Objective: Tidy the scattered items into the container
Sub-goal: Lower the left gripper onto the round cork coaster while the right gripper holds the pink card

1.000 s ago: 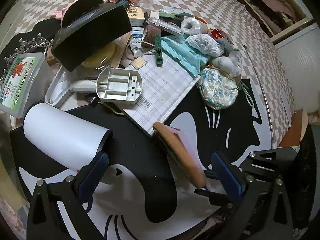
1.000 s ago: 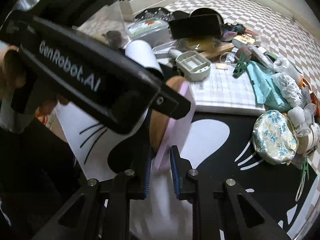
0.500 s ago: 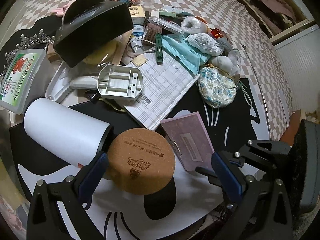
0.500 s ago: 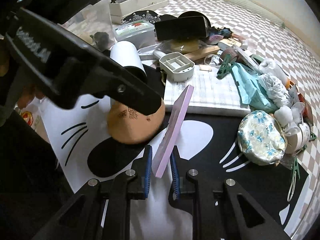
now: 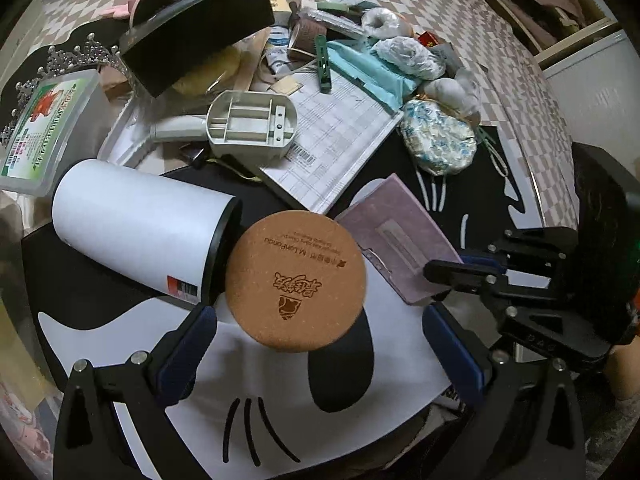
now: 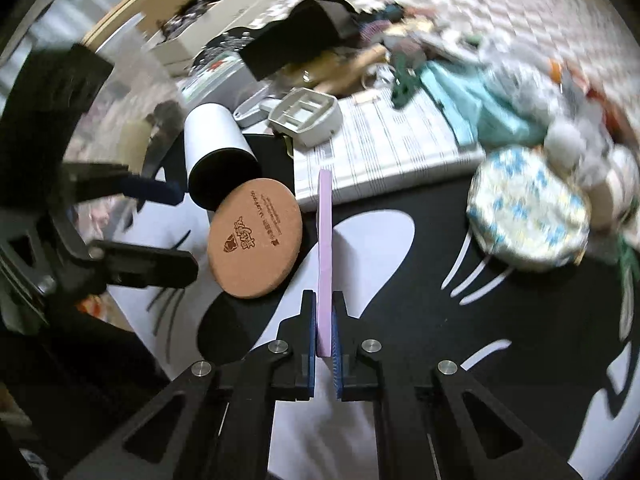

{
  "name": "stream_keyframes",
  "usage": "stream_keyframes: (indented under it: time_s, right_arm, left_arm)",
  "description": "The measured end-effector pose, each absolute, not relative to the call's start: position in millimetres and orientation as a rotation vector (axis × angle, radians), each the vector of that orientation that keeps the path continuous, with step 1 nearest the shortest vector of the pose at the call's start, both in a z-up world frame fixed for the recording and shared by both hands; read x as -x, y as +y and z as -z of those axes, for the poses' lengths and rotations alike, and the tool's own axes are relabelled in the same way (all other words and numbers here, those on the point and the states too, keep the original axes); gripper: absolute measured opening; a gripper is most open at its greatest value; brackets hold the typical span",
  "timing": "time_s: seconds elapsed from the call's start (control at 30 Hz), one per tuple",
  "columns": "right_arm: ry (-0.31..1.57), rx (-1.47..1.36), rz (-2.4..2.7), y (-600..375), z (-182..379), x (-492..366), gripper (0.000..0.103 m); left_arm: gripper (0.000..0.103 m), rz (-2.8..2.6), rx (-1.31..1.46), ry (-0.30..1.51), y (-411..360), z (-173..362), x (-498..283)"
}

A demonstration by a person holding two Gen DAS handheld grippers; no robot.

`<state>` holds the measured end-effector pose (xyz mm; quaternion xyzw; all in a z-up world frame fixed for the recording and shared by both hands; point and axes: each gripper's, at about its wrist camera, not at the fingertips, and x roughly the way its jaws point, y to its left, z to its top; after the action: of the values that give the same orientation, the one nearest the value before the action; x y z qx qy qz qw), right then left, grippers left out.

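My right gripper [image 6: 323,344] is shut on a thin pink card case [image 6: 325,256], held on edge above the black-and-white cat mat [image 6: 400,288]. In the left wrist view that pink case [image 5: 400,236] shows its flat face, with the right gripper [image 5: 464,270] clamped on its near corner. A round cork coaster [image 5: 295,280] lies flat on the mat, leaning against the mouth of a white tube [image 5: 136,224]. My left gripper [image 5: 316,336] stands open just short of the coaster [image 6: 254,238], holding nothing.
Clutter fills the far side: a grey plastic tray piece [image 5: 252,126], a checked notebook [image 5: 332,148], a floral pouch [image 5: 438,142], a black box [image 5: 196,32], a green-labelled clear box [image 5: 44,120], a tiara [image 5: 68,56], teal cloth [image 5: 368,74]. Bare mat lies near my grippers.
The coaster and pink case were held together on edge; the coaster has dropped flat onto the mat. My right gripper has drawn back to the right, turning the case with it.
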<state>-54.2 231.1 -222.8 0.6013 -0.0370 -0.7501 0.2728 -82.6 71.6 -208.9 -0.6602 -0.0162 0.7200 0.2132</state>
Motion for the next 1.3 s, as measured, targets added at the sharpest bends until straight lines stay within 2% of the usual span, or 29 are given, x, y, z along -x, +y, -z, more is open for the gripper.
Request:
stream_keyframes:
  time_s: [0.17,0.5,0.8,1.17,1.23,1.3]
  right_arm:
    - [-0.279,-1.681,1.936,238,231,57,0.007]
    - [-0.447,-1.675,1.881,236,236,67,0.007]
    - [-0.577,-1.655,1.764,232,233,58,0.008]
    - [-0.554,-1.590,1.731,215,208,49,0.008]
    - [-0.540,-1.587,1.728,209,206,48,0.008]
    - [-0.521,-1.588,1.731,204,205,48,0.008]
  left_arm:
    - [0.103,-1.988,1.815,-0.064,78,210,86]
    - [0.103,-1.958,1.772,-0.042,90,208,85]
    - [0.103,-1.931,1.698,0.006,70,199,72]
    - [0.102,-1.903,1.439,0.415,64,188,11]
    - [0.099,-1.906,1.417,0.437,62,189,6]
    - [0.084,-1.909,1.423,0.451,62,194,5]
